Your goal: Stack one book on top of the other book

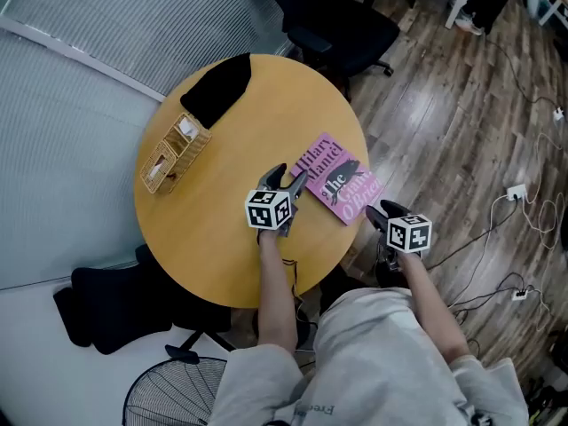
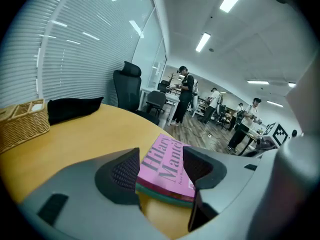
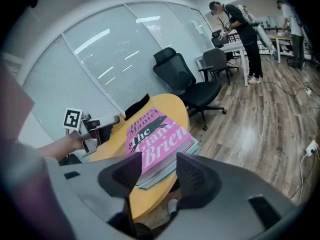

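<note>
Though unclear, pale items in basket

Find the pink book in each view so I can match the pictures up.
Head view: pink book right of centre, at the table's right edge.
Left gripper view: bottom centre.
Right gripper view: near centre.
Shared landmark: black cloth at the table's far edge, also in the left gripper view and the right gripper view.
</note>
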The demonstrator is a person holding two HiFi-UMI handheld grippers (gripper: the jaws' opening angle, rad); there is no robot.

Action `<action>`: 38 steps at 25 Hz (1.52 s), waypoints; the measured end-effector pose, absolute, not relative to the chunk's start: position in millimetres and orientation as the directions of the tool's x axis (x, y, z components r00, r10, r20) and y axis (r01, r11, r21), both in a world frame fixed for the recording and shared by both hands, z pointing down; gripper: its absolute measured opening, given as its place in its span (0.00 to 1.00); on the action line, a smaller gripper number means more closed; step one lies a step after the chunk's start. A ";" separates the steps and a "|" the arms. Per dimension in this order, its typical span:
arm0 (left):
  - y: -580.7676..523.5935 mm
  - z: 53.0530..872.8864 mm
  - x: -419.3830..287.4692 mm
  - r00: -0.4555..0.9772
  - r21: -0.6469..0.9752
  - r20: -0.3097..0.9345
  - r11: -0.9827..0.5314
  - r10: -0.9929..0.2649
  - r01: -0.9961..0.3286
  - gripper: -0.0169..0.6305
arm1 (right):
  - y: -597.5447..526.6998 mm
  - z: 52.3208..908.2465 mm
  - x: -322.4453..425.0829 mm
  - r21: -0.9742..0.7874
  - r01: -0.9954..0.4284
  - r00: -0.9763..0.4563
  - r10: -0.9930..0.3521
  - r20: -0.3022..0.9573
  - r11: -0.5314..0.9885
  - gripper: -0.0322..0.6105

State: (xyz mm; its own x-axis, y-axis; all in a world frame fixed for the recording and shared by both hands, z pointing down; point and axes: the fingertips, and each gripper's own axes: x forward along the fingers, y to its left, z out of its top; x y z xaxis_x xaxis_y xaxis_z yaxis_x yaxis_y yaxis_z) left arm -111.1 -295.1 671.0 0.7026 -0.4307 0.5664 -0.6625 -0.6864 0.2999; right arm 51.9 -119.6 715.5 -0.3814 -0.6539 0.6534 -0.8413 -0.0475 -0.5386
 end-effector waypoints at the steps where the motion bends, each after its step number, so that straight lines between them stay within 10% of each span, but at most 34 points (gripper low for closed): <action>1: -284.0 668.9 -113.3 0.695 0.300 0.566 -0.675 -0.444 -0.675 0.47 | -120.5 710.7 55.4 -0.537 -0.843 -0.389 -0.661 0.642 -0.026 0.39; 38: -67.7 644.1 -85.5 0.393 0.249 0.520 -0.305 -0.758 -0.919 0.47 | -84.1 664.9 70.6 -0.269 -0.782 -0.602 -0.567 0.562 0.563 0.44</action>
